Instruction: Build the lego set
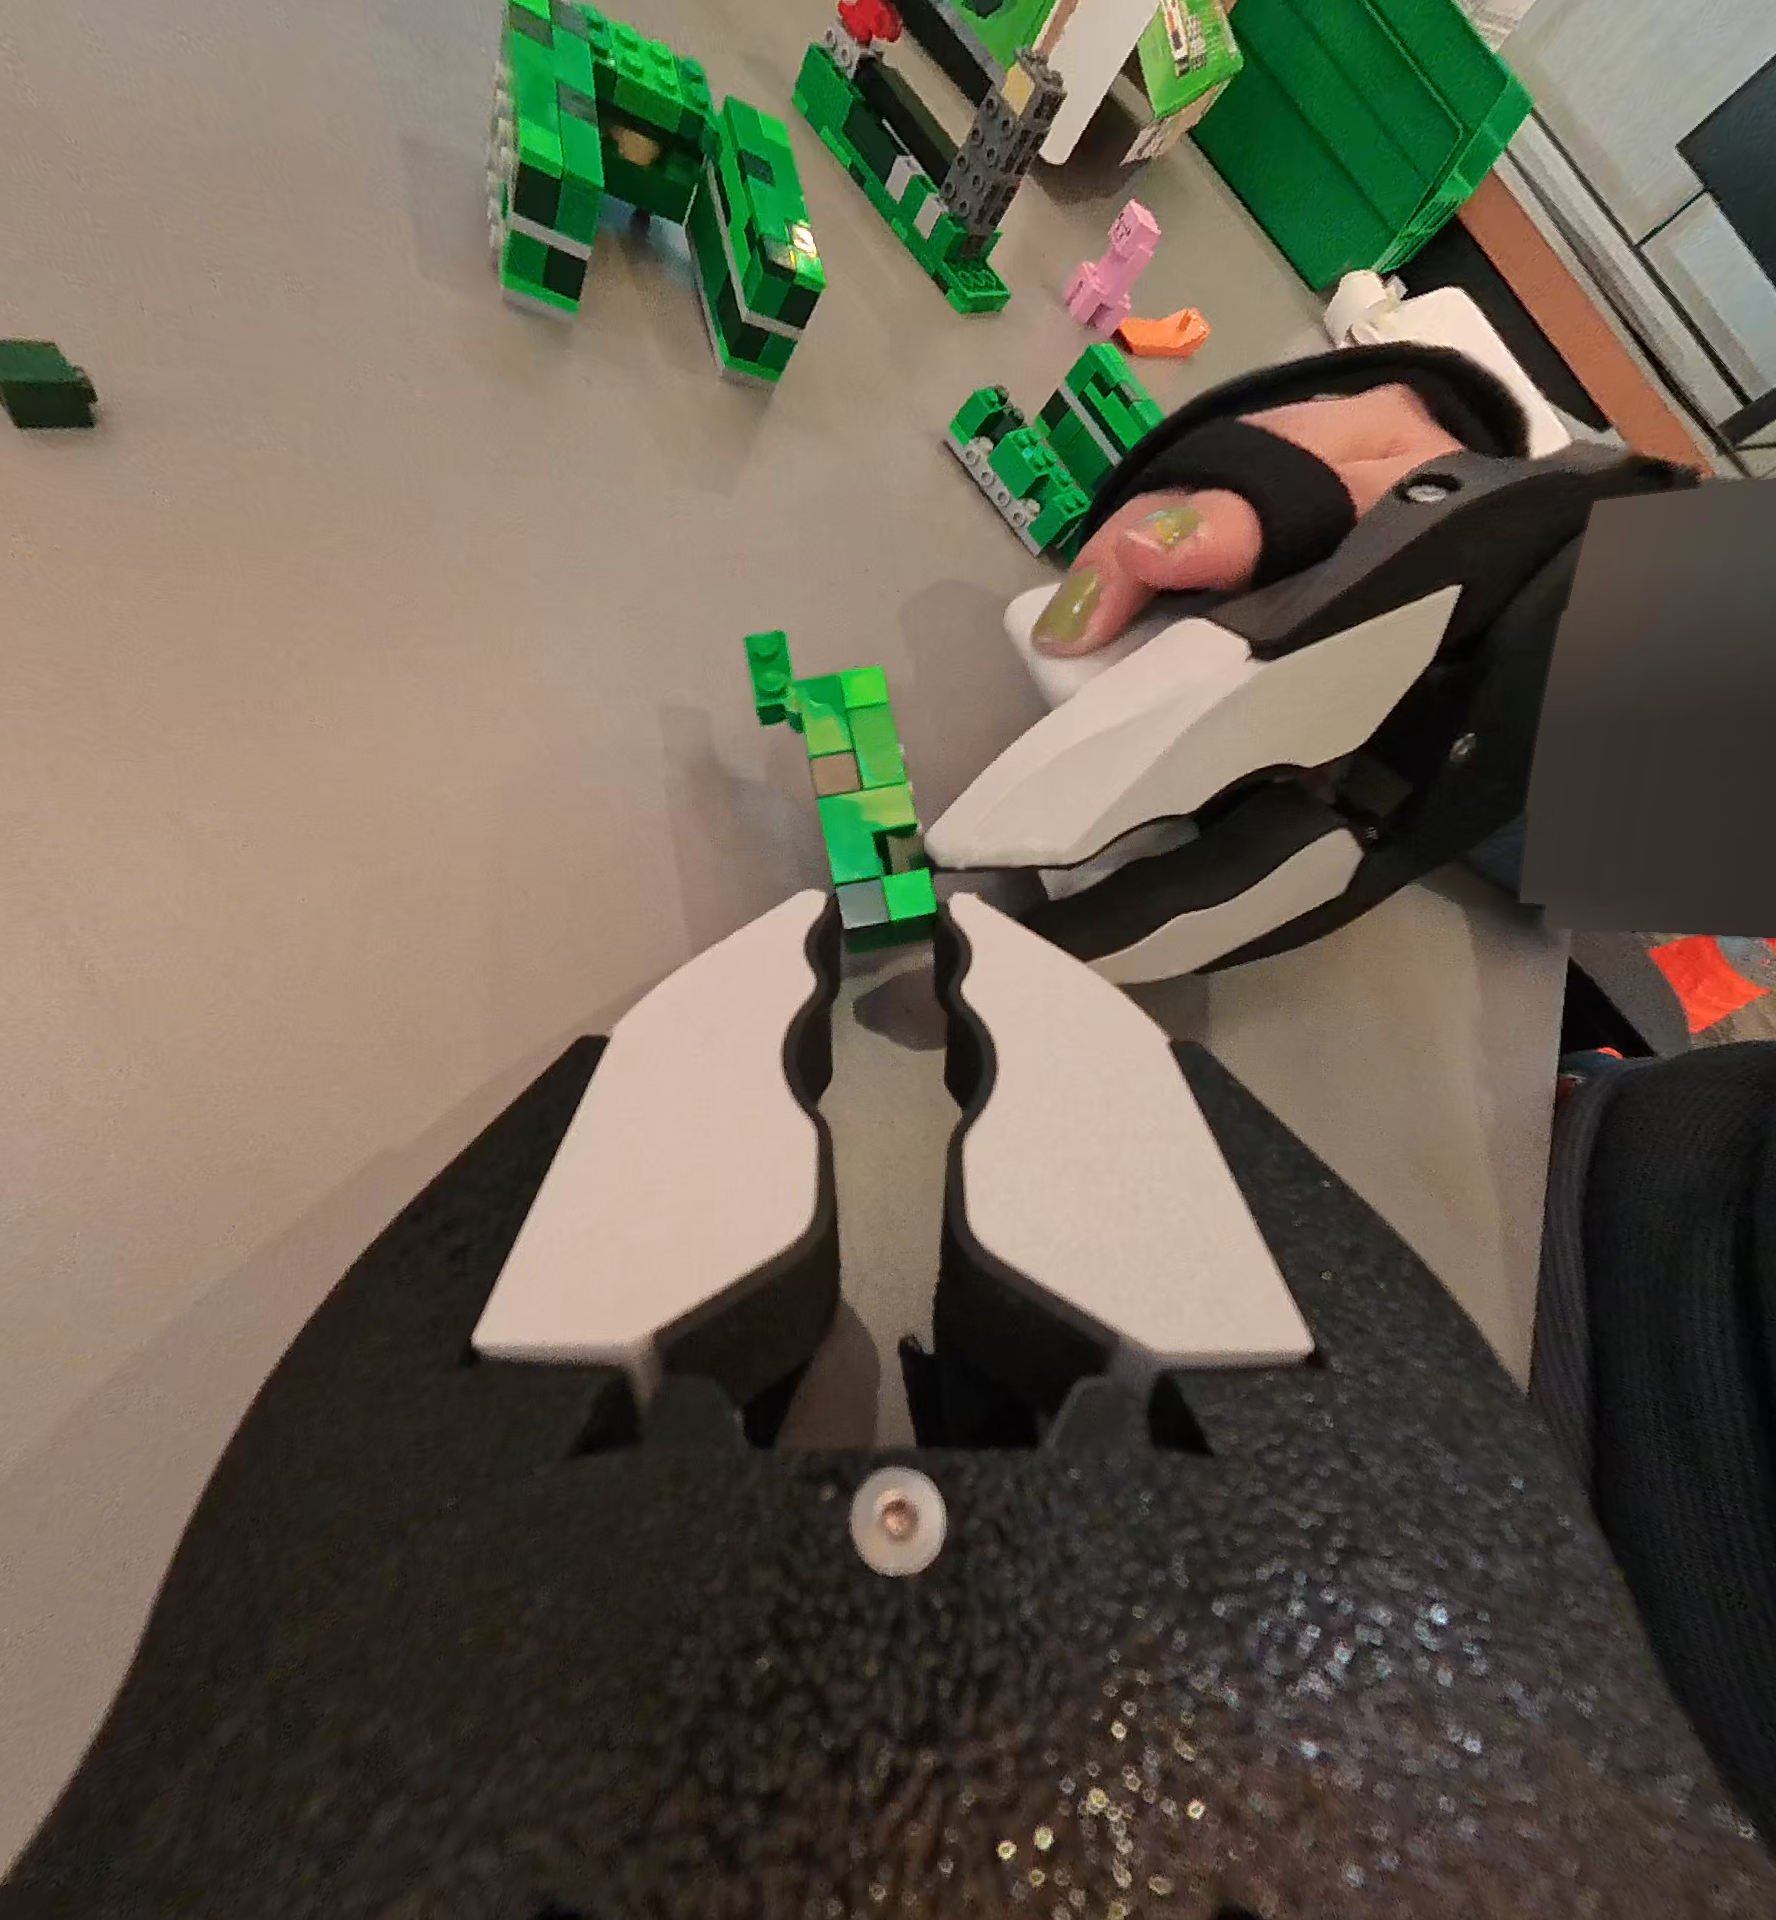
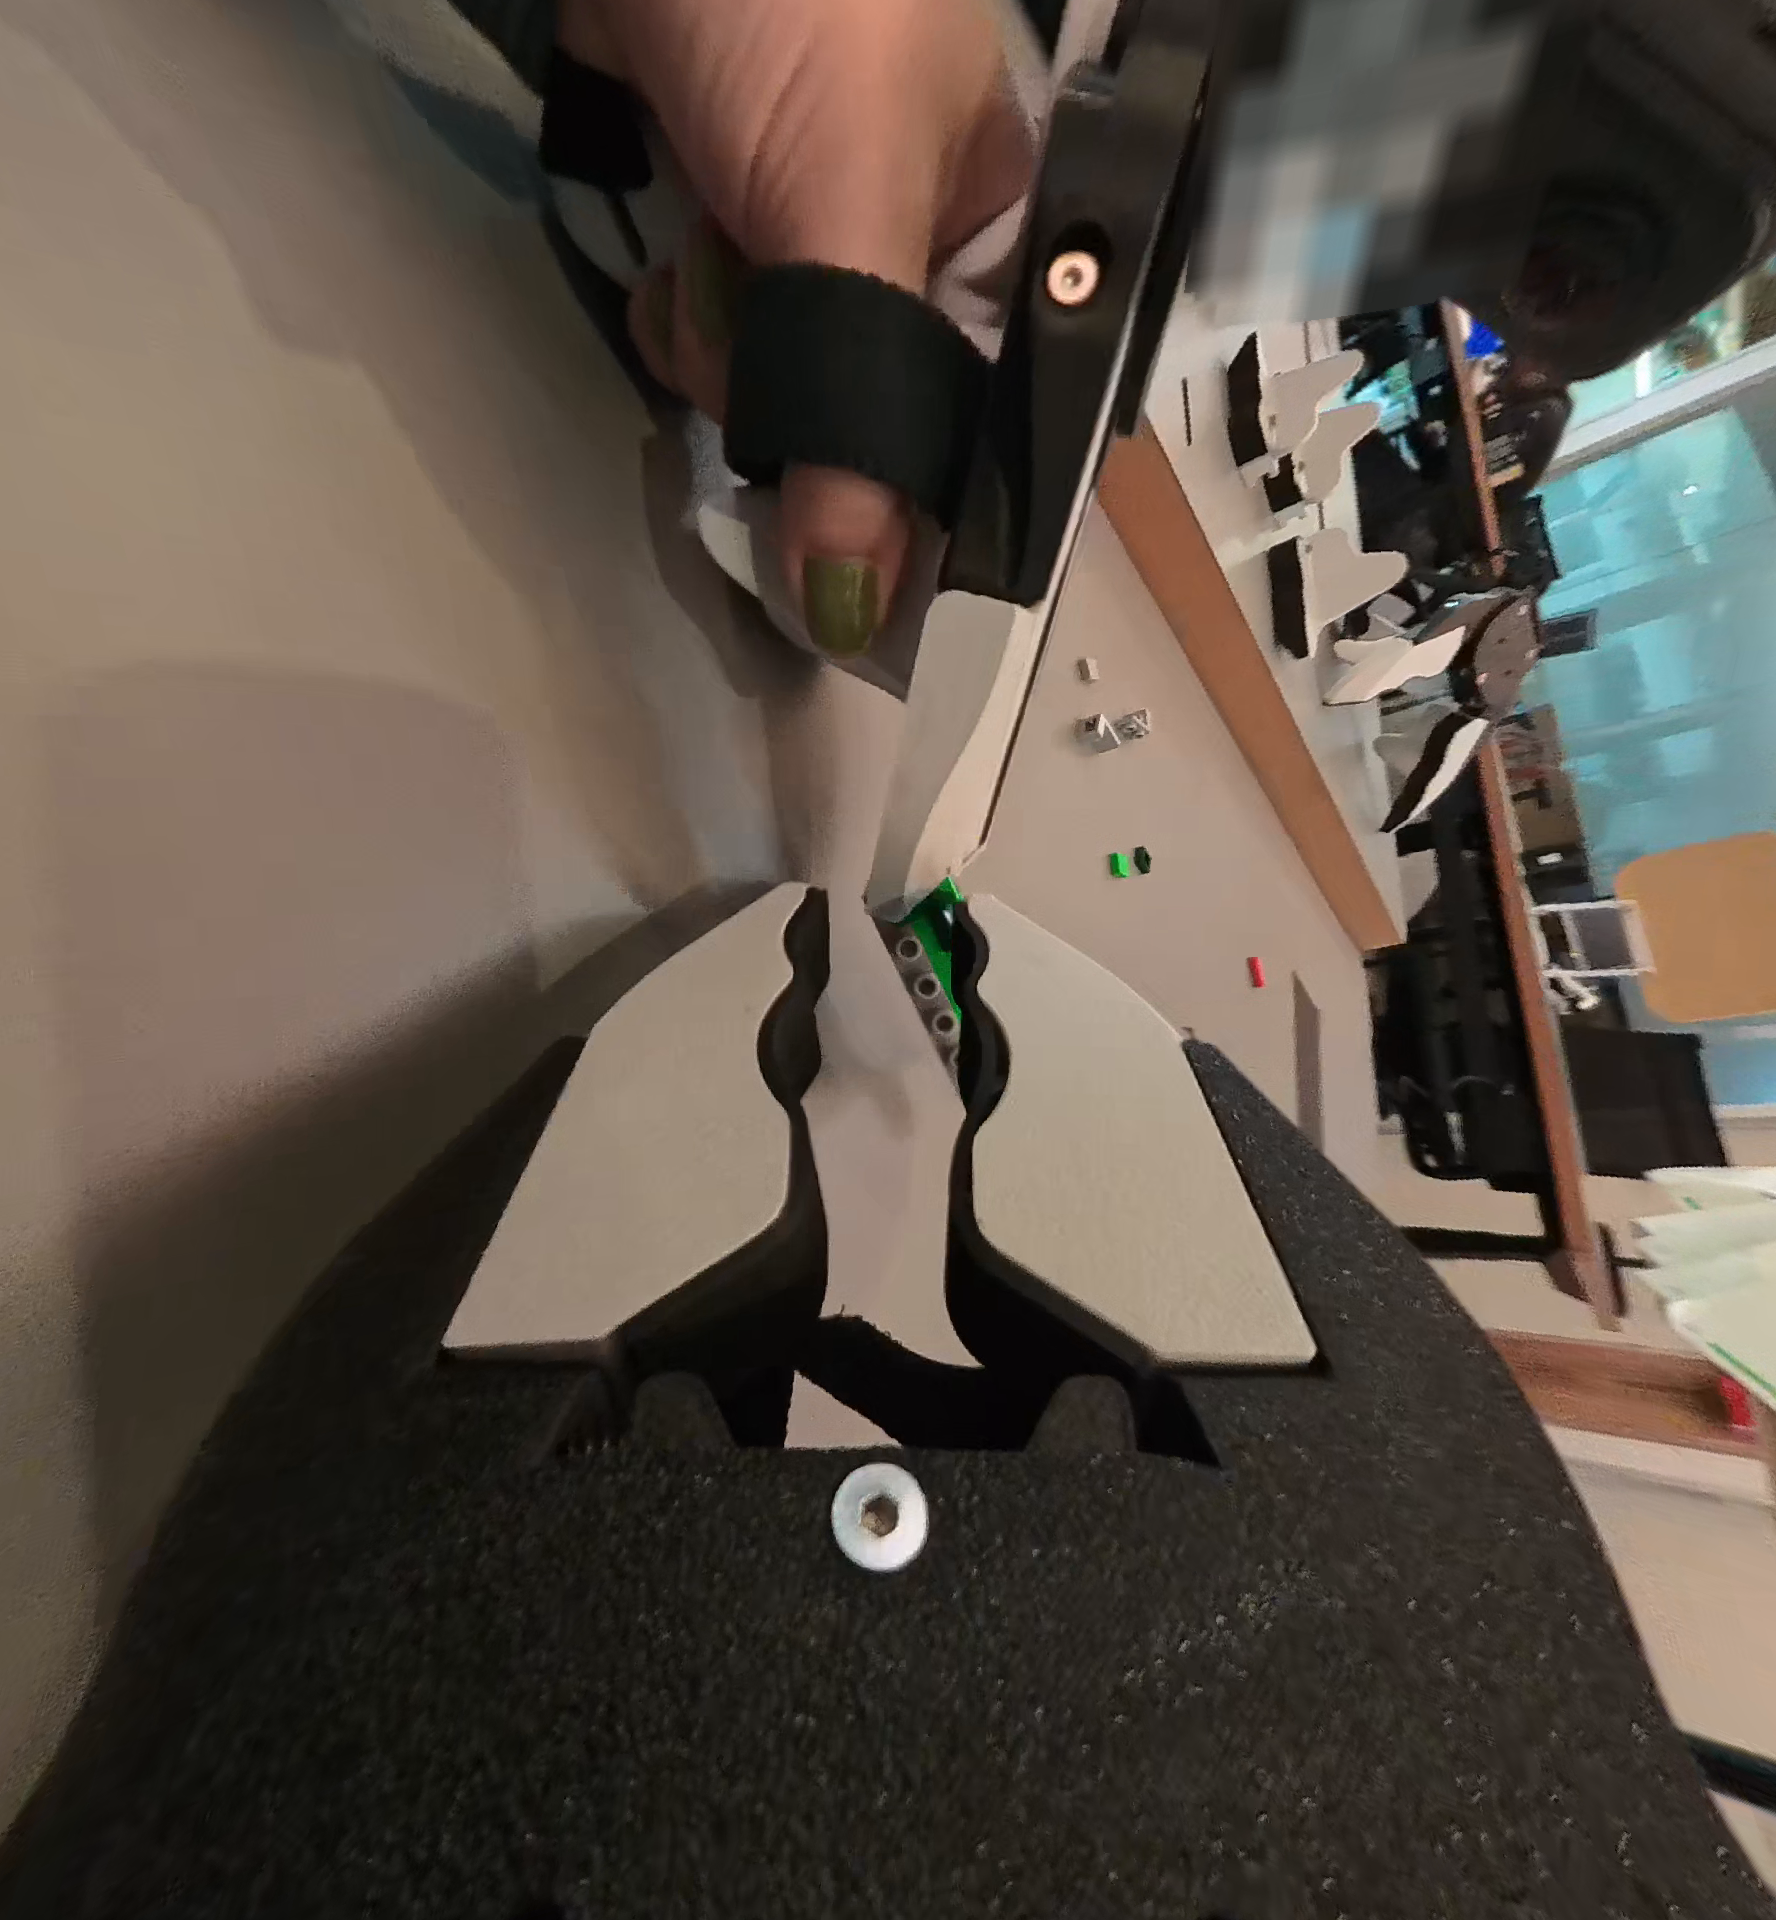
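Observation:
A narrow green lego strip with tiled faces stands upright over the grey table. My left gripper is shut on its lower end. My right gripper comes in from the right, its upper fingertip touching the strip's lower right edge. In the right wrist view my right gripper has its jaws part open. The strip, with grey holed bricks along its side, lies against the right finger, with a gap on the other side. The left gripper's finger reaches down to the same spot.
At the back stand a large green arch-like build, a green base with a grey tower, a pink figure, an orange piece and a small green build. A dark green brick lies far left. A green bin is at the back right. Left and right tips are no more than a few centimetres apart. The dark green brick is about 15 cm from both grippers' fingertips.

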The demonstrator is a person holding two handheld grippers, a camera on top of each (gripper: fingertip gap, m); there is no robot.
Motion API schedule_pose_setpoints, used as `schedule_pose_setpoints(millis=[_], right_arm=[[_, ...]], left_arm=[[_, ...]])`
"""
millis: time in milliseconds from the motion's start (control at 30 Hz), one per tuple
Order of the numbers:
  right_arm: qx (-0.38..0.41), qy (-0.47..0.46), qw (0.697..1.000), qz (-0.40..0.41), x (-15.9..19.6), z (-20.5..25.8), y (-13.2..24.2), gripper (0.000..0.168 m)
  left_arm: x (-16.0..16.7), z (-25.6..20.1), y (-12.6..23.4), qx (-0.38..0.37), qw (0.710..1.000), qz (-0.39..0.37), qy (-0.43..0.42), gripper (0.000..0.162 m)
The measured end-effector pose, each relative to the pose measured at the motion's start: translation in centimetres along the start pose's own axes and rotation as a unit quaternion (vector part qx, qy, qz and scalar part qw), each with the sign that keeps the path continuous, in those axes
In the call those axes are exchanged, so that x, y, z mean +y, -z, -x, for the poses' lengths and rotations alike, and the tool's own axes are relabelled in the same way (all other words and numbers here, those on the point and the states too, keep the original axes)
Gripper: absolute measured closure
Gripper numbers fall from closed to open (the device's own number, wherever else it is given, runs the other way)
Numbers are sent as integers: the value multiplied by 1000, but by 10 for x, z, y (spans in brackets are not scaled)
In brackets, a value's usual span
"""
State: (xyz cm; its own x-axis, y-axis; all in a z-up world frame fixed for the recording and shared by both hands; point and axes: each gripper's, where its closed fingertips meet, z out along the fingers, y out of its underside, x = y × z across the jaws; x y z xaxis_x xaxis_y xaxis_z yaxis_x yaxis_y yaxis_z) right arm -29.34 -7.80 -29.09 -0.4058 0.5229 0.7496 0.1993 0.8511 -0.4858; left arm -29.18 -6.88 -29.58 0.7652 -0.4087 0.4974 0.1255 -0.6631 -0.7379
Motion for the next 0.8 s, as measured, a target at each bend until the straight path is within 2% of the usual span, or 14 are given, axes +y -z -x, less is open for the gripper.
schedule_pose_setpoints(millis=[467, 633, 800], right_arm=[[-25, -129, 991, -7, -7, -3, -1, 143], [-33, -163, 986, 13, -8, 0, -5, 132], [-35, -180, 983, 9, -8, -2, -3, 136]], left_arm=[[-2, -2, 3, -3, 1000, -15, -14, 146], [-3, -3, 3, 3, 1000, -21, -3, 146], [-3, -4, 3, 10, 1000, -24, 4, 146]])
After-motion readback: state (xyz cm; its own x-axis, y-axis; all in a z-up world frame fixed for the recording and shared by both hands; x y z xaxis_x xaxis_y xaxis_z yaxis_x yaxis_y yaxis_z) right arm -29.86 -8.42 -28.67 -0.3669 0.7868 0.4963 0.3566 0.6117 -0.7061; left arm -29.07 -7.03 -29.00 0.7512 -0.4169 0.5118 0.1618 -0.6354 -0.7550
